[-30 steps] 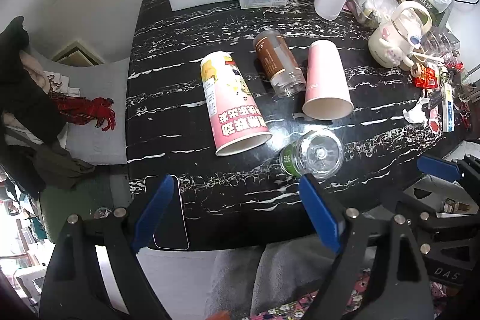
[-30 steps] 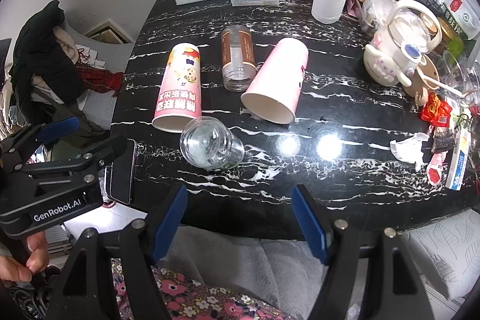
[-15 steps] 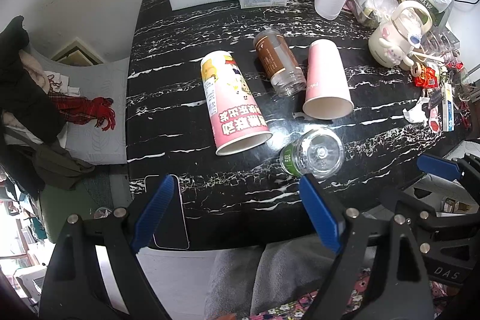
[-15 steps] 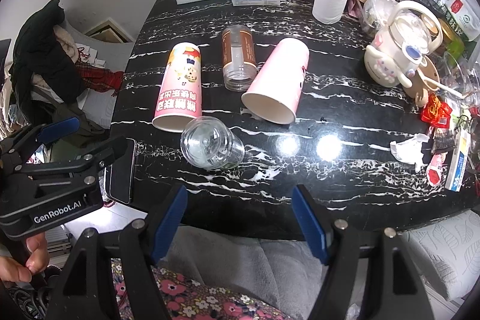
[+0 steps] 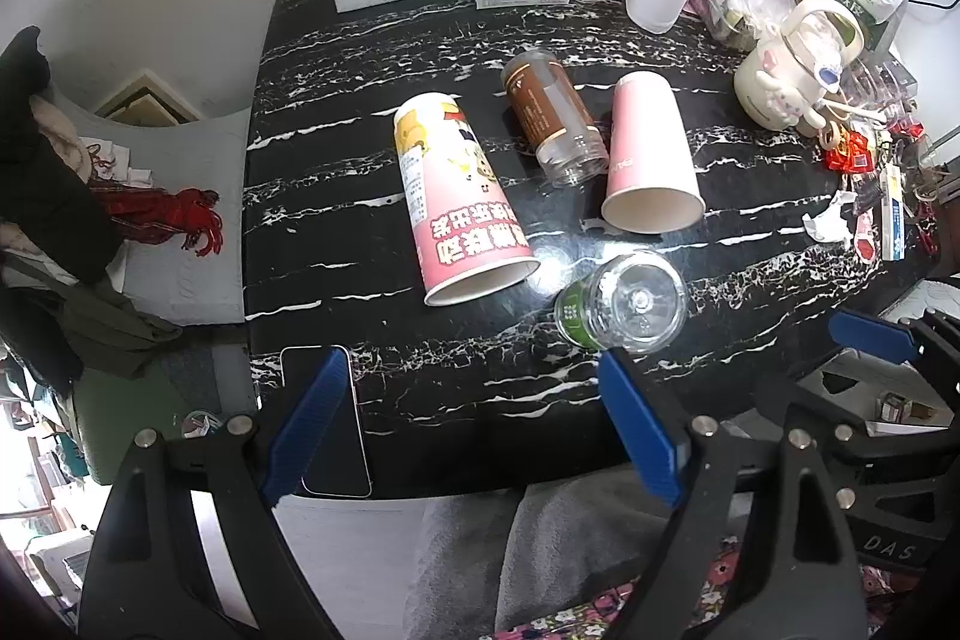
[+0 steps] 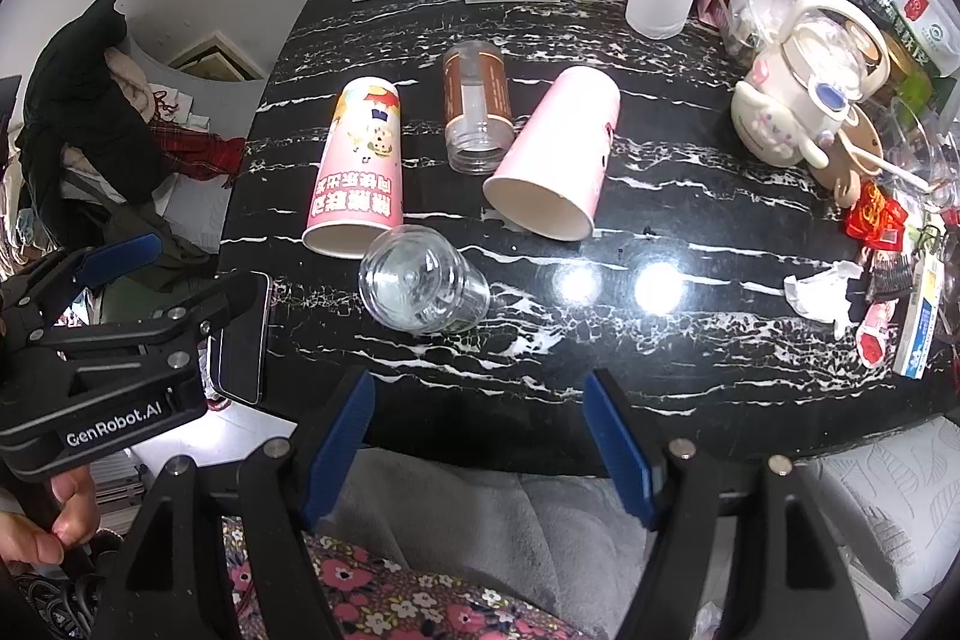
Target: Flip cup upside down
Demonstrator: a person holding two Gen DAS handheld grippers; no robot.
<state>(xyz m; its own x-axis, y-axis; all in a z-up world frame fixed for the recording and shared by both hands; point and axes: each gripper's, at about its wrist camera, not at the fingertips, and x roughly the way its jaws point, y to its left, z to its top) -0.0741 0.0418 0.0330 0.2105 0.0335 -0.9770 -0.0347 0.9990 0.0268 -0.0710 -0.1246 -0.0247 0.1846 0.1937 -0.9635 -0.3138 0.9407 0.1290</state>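
1. Both tools hang back at the near table edge: left gripper [image 5: 474, 418] and right gripper [image 6: 480, 436], each spread wide and empty.
2. Ahead lie two paper cups on their sides, the printed cup [image 5: 459, 196] and the plain pink cup [image 6: 555, 154], plus two clear plastic cups.
3. They look light and crushable; I'd pinch gently at mid-wall.

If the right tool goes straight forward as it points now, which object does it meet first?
Probably the clear plastic cup lying on its side, slightly left of the line of the right tool. The plain pink cup lies behind it. Depth is unclear, so the tool may pass above both.
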